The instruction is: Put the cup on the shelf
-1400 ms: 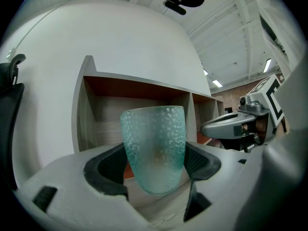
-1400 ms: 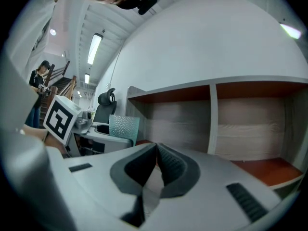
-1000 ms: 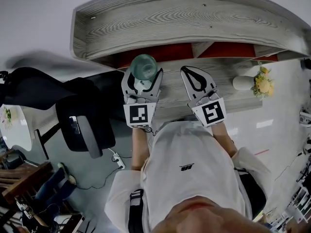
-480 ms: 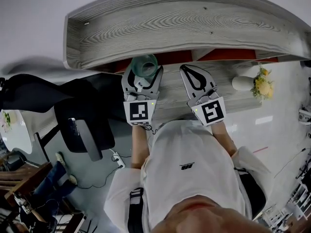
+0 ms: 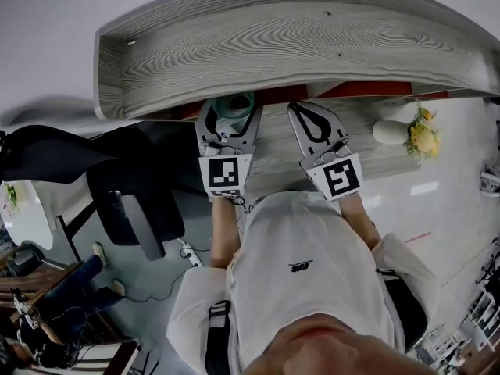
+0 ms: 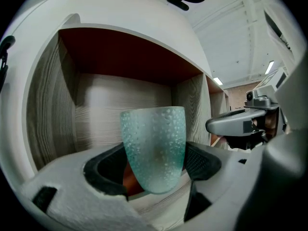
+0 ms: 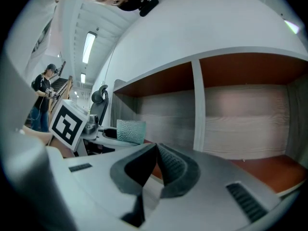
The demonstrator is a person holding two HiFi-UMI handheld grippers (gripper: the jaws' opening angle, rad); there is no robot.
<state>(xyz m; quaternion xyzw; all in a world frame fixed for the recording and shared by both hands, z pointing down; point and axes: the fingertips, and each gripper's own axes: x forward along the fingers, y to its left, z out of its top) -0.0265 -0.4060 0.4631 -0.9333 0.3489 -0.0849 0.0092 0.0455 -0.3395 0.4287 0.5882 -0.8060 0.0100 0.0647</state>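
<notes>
The left gripper (image 6: 153,166) is clamped on the cup (image 6: 154,143), its dark pads pressing the lower body from either side. The cup stands upright between them, rim up: a translucent pale teal tumbler, its wall covered in small raised bubbles, narrowing to a rounded base that sits below the pads. Beside it, to its right, the right gripper (image 7: 156,155) has its jaws closed together with nothing between them; from that side the cup shows off to the left, above the left gripper's marker cube (image 7: 67,123). Just beyond the cup opens a compartment of the shelf (image 6: 96,109), with grey wood-grain walls and a red-brown ceiling. From the head view the cup's rim lies at the shelf's front edge.
</notes>
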